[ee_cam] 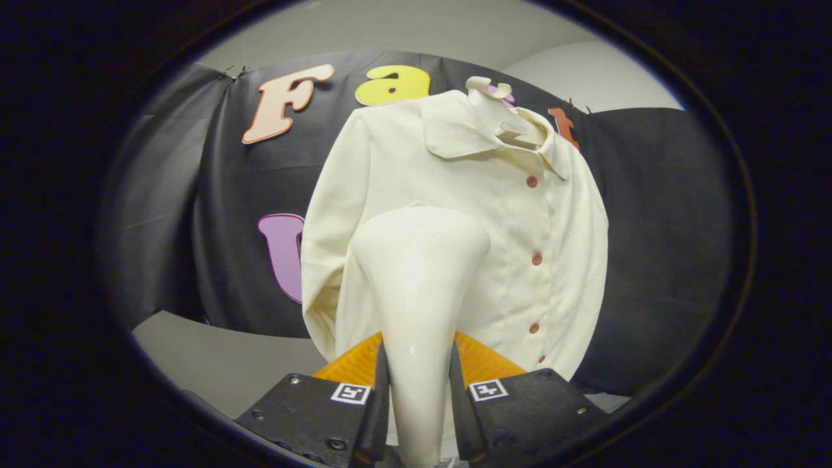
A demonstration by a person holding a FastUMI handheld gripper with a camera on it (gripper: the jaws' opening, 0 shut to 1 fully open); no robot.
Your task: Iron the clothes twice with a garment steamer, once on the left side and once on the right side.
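Observation:
A cream button-up shirt (520, 221) hangs on a white hanger (489, 91) in front of the black cloth wall, its row of reddish buttons (536, 259) running down the right of its front. My gripper (419, 390) is shut on the neck of a white garment steamer (419, 273), both fingers pressing its sides. The steamer's wide head rises beyond the fingers and stands before the left half of the shirt's front, about mid-height. Whether the head touches the cloth cannot be told.
The black cloth wall (656, 247) spreads behind and to both sides of the shirt. A grey surface (221, 357) lies low on the left below the shirt's hem. A pale wall (585, 71) shows above the cloth.

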